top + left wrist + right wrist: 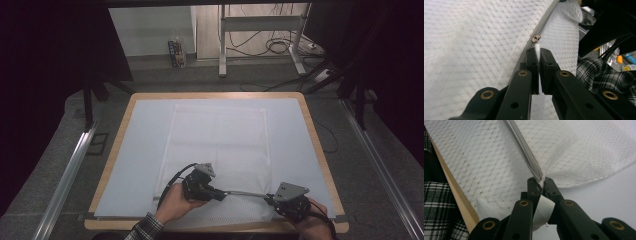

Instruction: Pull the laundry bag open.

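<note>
Closely, tongs (538,56) pinching zipper pull (537,47), near table edge (451,192)

Zip pull tab (537,50) – mostly buried between the left hand-held gripper (538,53) jaws, white tip alone visible. Ribbed white tab (543,211) disappears into the right hand-held gripper (540,181). Mesh bag (220,150) near edge is covered by both hands – bench (320,145) near rim cut off.

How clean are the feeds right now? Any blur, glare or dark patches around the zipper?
High view: dim, both sides black, mesh bag pale and low in contrast. Left gripper view: mesh smeared by motion blur at left, zipper slider fairly sharp. Right gripper view: evenly lit, zipper crisp, near jaws soft; no glare.
</note>
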The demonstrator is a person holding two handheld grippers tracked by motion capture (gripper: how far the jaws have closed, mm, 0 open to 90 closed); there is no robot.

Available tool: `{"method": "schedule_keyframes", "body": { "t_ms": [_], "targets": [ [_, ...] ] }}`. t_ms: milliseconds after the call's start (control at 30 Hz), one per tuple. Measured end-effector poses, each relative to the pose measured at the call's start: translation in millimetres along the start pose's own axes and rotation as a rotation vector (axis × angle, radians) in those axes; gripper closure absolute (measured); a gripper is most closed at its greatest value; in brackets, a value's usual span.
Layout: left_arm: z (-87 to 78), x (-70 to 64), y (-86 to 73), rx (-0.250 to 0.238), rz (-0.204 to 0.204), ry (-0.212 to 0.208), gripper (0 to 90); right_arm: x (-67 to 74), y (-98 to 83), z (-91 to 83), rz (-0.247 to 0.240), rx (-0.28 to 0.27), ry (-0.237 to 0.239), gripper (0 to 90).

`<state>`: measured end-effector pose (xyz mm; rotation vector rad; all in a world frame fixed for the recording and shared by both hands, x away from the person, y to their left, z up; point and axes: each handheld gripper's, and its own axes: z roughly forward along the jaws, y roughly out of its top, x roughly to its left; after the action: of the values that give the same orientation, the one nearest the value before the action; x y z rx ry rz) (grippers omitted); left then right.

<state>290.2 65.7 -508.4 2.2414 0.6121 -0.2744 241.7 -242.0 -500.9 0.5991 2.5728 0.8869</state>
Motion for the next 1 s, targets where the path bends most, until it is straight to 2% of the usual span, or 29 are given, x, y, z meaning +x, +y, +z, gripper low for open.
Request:
{"method": "schedule_keyframes", "body": {
  "t_ms": [133,433,500,833,1000],
  "targets": [
    [-5.6,0.7,-5.4,-0.010,-0.017,0.004,87.2,-0.1,0.0,-0.2,0.000,-0.002,-0.002,84.6],
    [-10.7,-1.5,-11.1,-0.009,-0.010,0.009,87.3,0.3,0.4,0.1,-0.008,0.001,0.000,84.6],
    [-14.0,-1.2,-13.5,-0.007,-0.015,0.025,87.3,0.3,0.2,0.2,-0.006,0.004,-0.006,84.6],
    [-24.5,2.5,-22.7,-0.023,-0.040,0.022,87.3,-0.2,0.0,0.1,-0.002,0.002,-0.005,84.6],
    [-30.0,4.0,-28.5,-0.023,-0.054,0.046,87.3,-0.8,-0.4,-0.2,-0.002,0.008,-0.011,84.7]
  ]
}}
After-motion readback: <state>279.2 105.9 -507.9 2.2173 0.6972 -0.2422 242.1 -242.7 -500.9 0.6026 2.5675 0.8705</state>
